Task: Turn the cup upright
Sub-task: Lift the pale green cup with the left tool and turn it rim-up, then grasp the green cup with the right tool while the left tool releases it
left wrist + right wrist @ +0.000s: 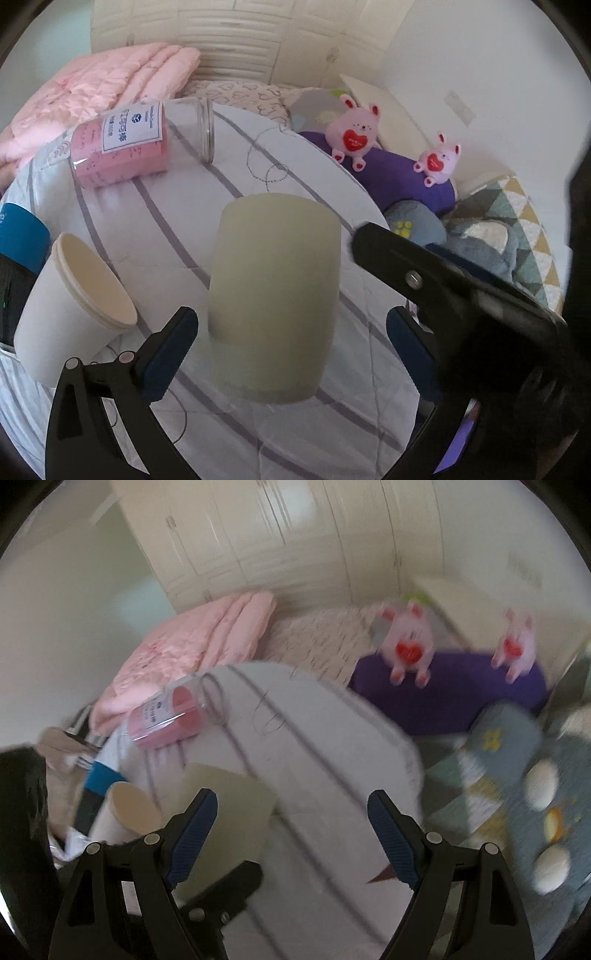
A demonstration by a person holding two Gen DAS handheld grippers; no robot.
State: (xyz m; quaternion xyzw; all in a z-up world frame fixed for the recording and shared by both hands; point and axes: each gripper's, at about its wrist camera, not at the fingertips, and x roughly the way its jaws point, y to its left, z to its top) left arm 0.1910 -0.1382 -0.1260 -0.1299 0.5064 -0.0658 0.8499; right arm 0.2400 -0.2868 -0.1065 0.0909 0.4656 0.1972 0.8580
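Note:
A pale cream cup [275,295] stands on the striped white quilt [258,158] with its closed end up, mouth down. My left gripper [291,354] is open, its blue pads on either side of the cup's lower part without touching it. A white paper cup [70,314] leans tilted at the left, mouth up and to the right. In the blurred right wrist view the cream cup [229,812] sits low left, behind the left finger. My right gripper [291,834] is open and empty above the quilt [314,757]. Its black finger [424,273] crosses the left wrist view, right of the cup.
A clear jar with pink contents [136,144] lies on its side at the back left. A folded pink blanket [96,96] lies behind it. Two pink plush rabbits [356,133] sit on a purple cushion [402,170] at the right. A blue object [20,236] is at the left edge.

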